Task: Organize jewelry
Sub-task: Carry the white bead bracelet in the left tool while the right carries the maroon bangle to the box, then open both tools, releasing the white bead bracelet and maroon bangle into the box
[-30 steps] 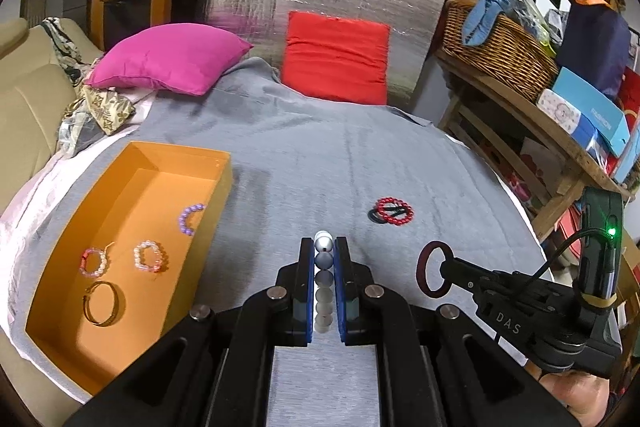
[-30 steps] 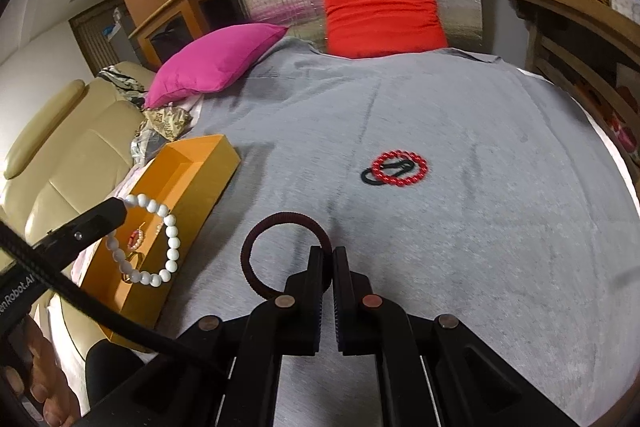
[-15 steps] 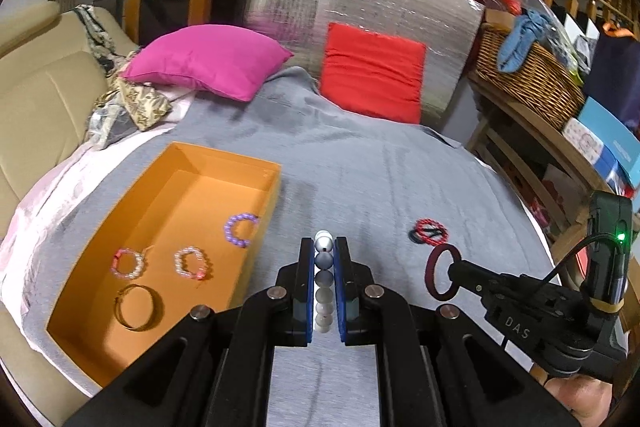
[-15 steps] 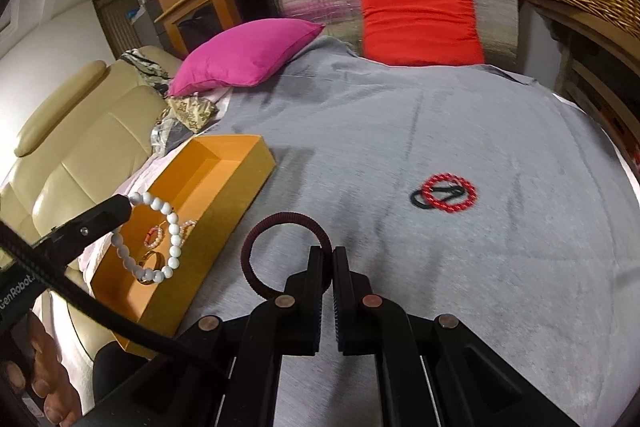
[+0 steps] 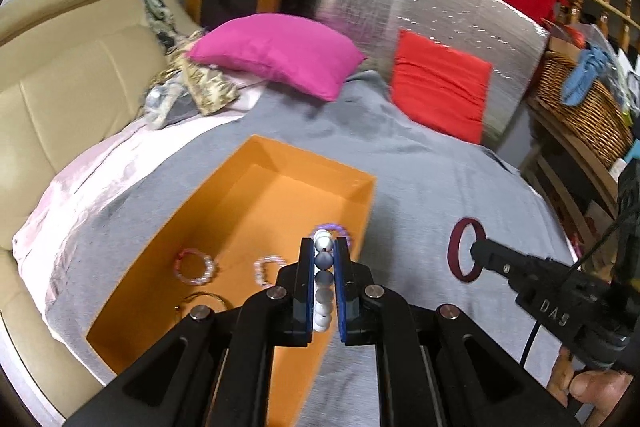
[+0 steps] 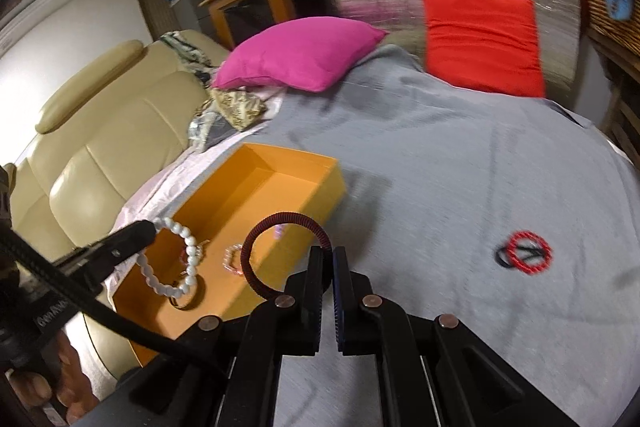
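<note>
A: Both grippers have swung toward the orange box [image 5: 256,211]; it now sits right under the left gripper [image 5: 324,279].

B: Contents?

A: Four pieces inside. Left clamps the white bead bracelet [image 5: 323,291]; right gripper [image 6: 327,291] pinches the dark red ring [image 6: 280,255]. Red beaded bracelet [image 6: 527,258] remains, well right.

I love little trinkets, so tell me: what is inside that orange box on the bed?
Inside the orange box lie a pink bead bracelet, a pale bead bracelet, a purple one and a thin metal bangle. The left gripper hides the box's near right corner.
</note>
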A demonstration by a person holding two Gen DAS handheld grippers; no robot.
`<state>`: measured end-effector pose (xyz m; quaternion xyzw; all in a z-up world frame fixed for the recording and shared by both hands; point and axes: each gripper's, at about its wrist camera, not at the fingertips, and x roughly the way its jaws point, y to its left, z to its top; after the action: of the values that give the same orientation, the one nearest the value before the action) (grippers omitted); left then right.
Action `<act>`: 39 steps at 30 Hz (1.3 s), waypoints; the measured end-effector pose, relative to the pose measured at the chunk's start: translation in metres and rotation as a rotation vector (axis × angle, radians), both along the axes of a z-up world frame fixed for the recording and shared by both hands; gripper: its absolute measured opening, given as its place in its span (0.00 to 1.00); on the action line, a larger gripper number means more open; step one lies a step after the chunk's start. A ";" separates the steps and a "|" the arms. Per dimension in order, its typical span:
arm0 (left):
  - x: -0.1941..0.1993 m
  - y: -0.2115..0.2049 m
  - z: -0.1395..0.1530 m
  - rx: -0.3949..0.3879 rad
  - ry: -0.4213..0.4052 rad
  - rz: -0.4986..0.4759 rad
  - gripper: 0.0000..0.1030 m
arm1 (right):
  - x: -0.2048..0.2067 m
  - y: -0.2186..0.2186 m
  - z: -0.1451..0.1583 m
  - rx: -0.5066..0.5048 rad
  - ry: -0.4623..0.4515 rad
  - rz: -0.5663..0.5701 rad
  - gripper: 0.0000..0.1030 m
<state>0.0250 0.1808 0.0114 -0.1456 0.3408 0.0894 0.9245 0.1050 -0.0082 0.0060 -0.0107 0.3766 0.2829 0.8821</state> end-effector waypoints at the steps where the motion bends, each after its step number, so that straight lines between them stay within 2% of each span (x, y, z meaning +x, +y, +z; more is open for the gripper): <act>1: 0.000 0.004 -0.003 -0.001 0.006 0.009 0.09 | 0.004 0.011 0.000 -0.003 0.002 0.014 0.05; 8: 0.010 0.040 -0.033 -0.015 0.073 0.064 0.09 | 0.029 0.067 -0.010 -0.033 0.018 0.068 0.05; 16: 0.022 0.054 -0.058 -0.024 0.132 0.073 0.09 | 0.058 0.114 -0.031 -0.088 0.050 0.101 0.05; 39: 0.038 0.060 -0.086 -0.045 0.203 0.076 0.09 | 0.098 0.155 -0.076 -0.193 0.122 0.126 0.05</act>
<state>0.0626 0.2406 -0.0742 -0.1692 0.4289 0.1308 0.8776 0.2027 0.1470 -0.0704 -0.1020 0.4538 0.3002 0.8328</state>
